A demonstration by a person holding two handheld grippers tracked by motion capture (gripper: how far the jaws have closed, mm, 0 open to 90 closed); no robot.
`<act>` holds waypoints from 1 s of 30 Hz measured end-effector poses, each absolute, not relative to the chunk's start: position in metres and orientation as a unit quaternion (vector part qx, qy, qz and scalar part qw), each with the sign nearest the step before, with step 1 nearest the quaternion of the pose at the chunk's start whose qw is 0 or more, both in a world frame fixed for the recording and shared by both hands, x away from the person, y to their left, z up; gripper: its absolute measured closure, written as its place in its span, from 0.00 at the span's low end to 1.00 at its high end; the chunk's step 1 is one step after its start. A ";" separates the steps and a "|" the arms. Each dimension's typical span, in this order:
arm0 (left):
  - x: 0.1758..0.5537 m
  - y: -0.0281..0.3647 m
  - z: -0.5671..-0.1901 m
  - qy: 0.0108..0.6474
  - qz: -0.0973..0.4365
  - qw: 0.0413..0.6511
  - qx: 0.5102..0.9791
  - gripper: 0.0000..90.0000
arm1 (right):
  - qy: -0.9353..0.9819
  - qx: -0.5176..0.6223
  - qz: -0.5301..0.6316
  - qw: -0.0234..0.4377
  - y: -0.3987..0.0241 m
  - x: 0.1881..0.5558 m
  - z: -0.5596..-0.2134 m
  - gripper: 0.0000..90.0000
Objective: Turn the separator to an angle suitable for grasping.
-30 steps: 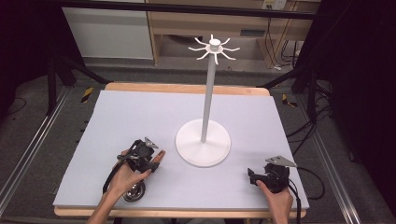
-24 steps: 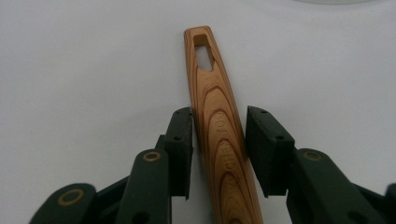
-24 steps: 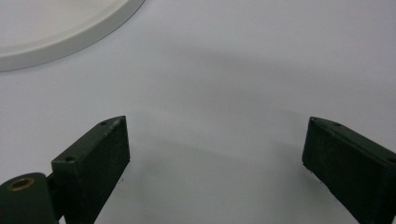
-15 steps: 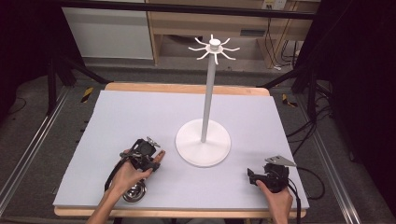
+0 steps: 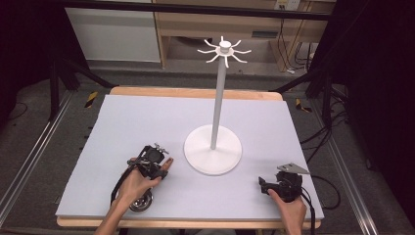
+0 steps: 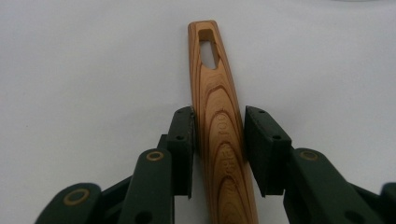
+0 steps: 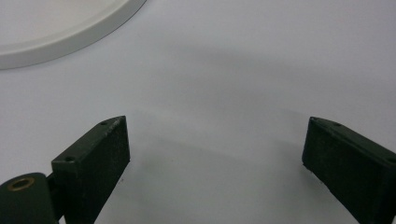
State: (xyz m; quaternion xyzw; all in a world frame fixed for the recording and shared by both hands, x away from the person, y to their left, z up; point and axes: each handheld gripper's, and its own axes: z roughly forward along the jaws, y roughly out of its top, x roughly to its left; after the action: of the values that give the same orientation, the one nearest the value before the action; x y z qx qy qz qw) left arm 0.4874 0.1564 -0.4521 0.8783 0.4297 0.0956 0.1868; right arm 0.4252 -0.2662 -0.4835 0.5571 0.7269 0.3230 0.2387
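Note:
A utensil lies on the grey mat, its round metal head (image 5: 139, 202) near the front edge. Its wooden handle (image 6: 219, 121) has a slot at the tip and points toward the stand. My left gripper (image 5: 164, 166) (image 6: 218, 116) straddles that handle. Its jaws have just been closing: the left pad touches the wood, and the right pad stands a sliver off it. My right gripper (image 5: 266, 185) (image 7: 215, 140) rests at the front right, open, with bare mat between its pads. The white stand (image 5: 214, 152) rises mid-table, with a ring of hooks (image 5: 224, 49) on top.
The stand's round base (image 7: 70, 32) lies just left of and beyond my right gripper. The mat (image 5: 147, 122) covers a wooden table. Cables (image 5: 323, 181) trail off the right edge. Shelving and dark stand legs are behind the table.
Both hands stay where they were. The left jaws look a little narrower around the handle.

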 end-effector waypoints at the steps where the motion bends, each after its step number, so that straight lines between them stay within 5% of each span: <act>1: 0.488 0.157 -0.452 0.430 0.093 0.184 0.879 0.72 | 0.726 0.558 0.323 0.238 -0.266 0.425 -0.484 0.09; 20: 0.487 0.162 -0.448 0.420 0.096 0.204 0.879 0.75 | 0.729 0.555 0.323 0.236 -0.267 0.425 -0.484 0.09; 30: 0.469 0.165 -0.420 0.402 0.130 0.262 0.868 0.75 | 0.727 0.559 0.323 0.233 -0.267 0.425 -0.484 0.09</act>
State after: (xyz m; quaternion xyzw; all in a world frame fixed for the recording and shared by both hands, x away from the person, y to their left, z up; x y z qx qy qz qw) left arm 0.4693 0.1651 -0.4202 0.8677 0.4021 0.1301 0.2618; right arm 0.4254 -0.2665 -0.4841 0.5592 0.7268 0.3235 0.2334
